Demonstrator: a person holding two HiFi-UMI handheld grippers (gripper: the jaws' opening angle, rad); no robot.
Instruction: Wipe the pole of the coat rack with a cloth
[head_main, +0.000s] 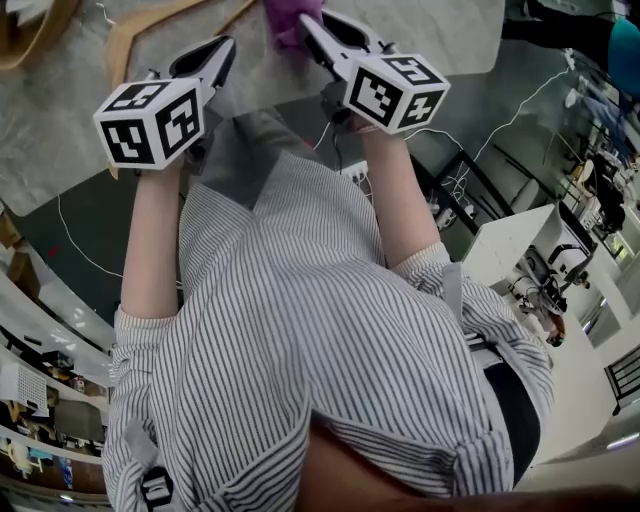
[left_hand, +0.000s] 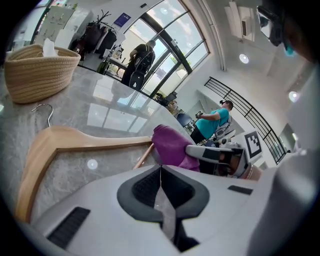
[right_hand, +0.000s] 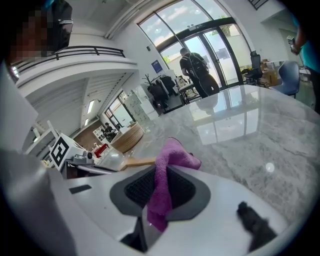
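Over the marble table (right_hand: 250, 130), your R gripper (right_hand: 161, 175) is clamped on the purple cloth (right_hand: 172, 154), which bunches up just past its tips. Your L gripper (left_hand: 161, 169) has jaws pressed together, nothing btwn them. A wooden hanger (left_hand: 75, 142) lies flat on the table ahead of it.

**Premises:** open-plan office-cum-lab hall, double height.

**Structure:**
- tall glazed entrance doors (right_hand: 220, 45), with a person (right_hand: 195, 70) standing before them
- mezzanine railing (left_hand: 250, 112) above
- recessed ceiling lights (left_hand: 243, 58)

**Furnishings:**
- long marble-topped table (right_hand: 260, 135)
- white desks (head_main: 520, 240) loaded with equipment
- blue office chair (right_hand: 289, 75)
- coat rack (left_hand: 97, 31) hung with dark garments, near the doors

**Floor:** dark, with loose cables (head_main: 80, 250).

**Occupants:** a person in a teal shirt (left_hand: 215, 119) at a workstation.
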